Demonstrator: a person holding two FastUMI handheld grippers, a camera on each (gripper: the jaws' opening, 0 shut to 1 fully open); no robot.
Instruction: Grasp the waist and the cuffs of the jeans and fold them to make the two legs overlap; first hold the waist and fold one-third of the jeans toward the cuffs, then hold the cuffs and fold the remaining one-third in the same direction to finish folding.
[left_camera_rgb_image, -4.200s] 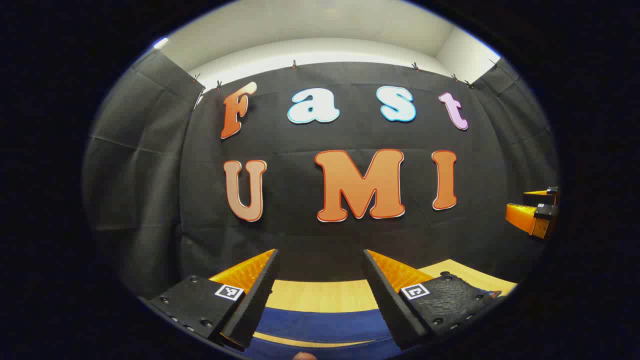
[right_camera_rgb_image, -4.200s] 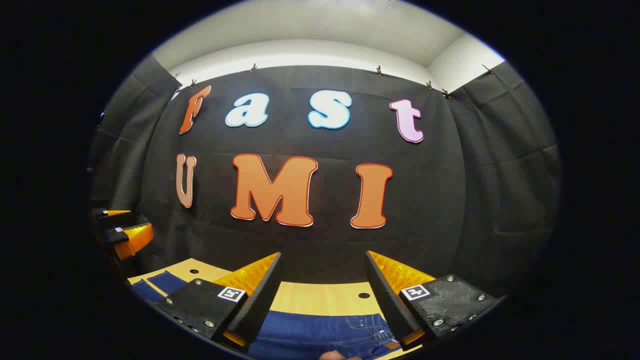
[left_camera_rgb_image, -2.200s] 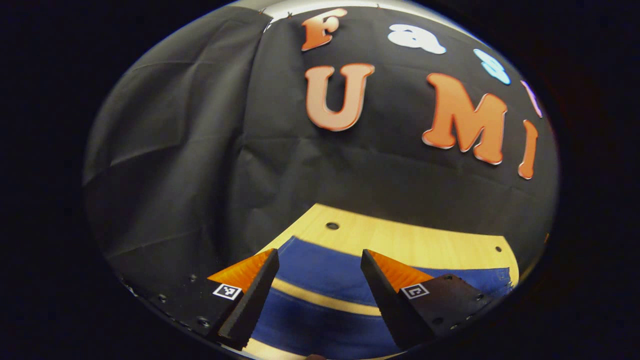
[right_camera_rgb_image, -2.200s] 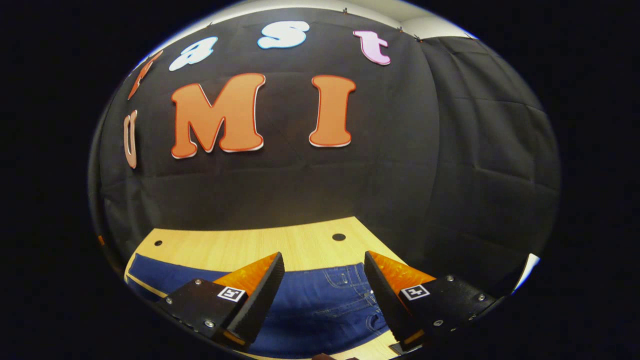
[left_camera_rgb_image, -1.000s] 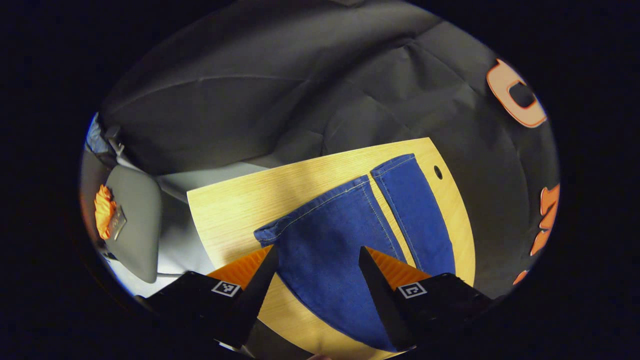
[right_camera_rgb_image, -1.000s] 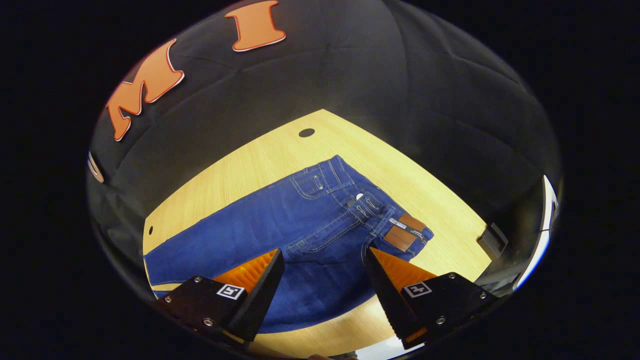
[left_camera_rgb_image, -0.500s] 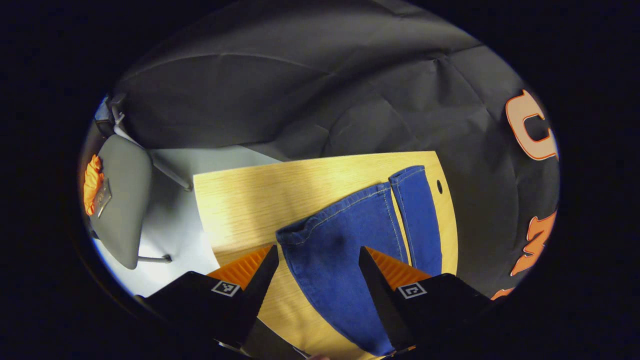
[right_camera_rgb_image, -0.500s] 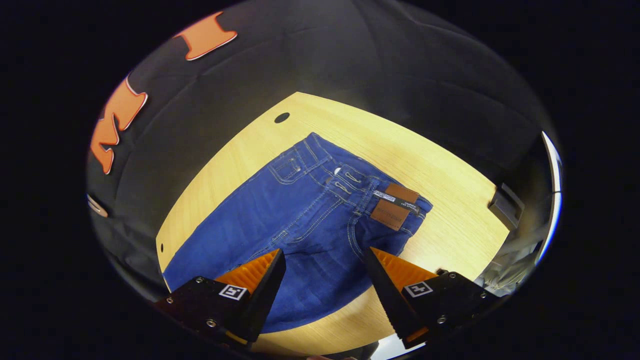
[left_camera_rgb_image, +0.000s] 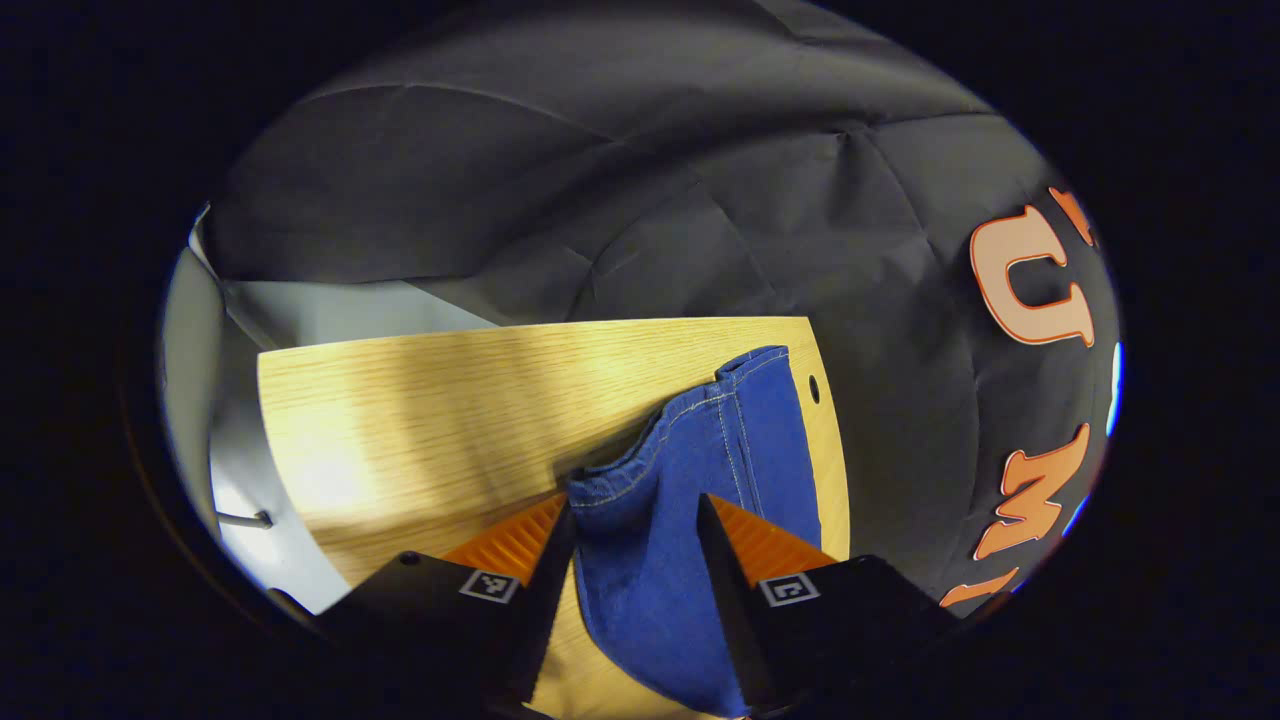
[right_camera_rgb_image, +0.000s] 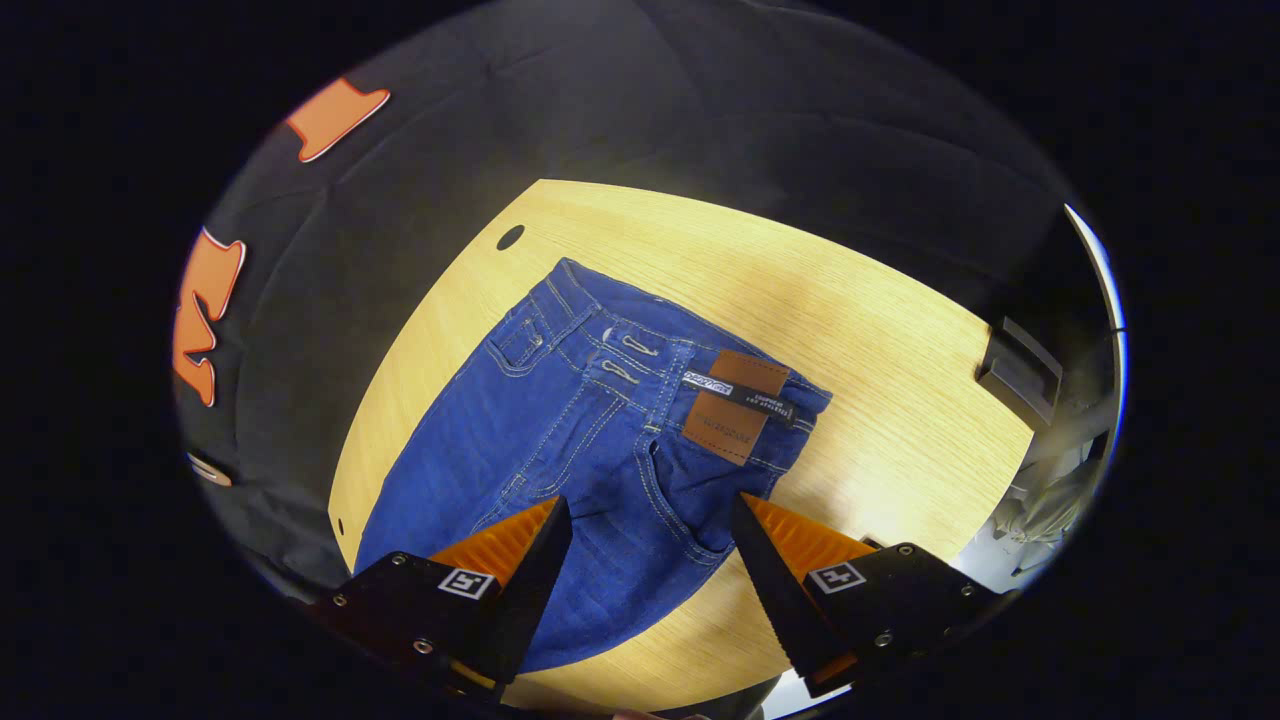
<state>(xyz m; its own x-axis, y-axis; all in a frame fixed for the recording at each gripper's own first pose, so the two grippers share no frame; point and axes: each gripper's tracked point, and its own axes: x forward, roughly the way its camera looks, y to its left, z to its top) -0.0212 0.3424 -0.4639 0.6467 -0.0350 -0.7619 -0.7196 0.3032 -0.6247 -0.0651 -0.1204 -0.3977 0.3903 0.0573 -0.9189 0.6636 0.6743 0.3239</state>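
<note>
Blue jeans (right_camera_rgb_image: 540, 420) lie flat on the wooden table (right_camera_rgb_image: 880, 380), back side up, with a brown patch (right_camera_rgb_image: 735, 405) at the waistband. My right gripper (right_camera_rgb_image: 645, 560) hovers open over the seat of the jeans, just short of the waistband, with denim showing between its fingers. In the left gripper view the two legs (left_camera_rgb_image: 760, 440) run away from me. The near leg's cuff (left_camera_rgb_image: 625, 485) is bunched and raised off the table (left_camera_rgb_image: 420, 400), and my left gripper (left_camera_rgb_image: 632, 560) is shut on it, both fingers against the fabric.
A cable hole (right_camera_rgb_image: 510, 237) sits near the table's far corner by the waist, and another hole (left_camera_rgb_image: 814, 384) lies beside the far cuff. A small dark box (right_camera_rgb_image: 1015, 370) is at the table's right edge. Black cloth walls stand close behind the table.
Both grippers tilted down from the wall onto the jeans. The left gripper's fingers narrowed around the near cuff, which bunched and lifted. The right gripper drew nearer the waist, still open.
</note>
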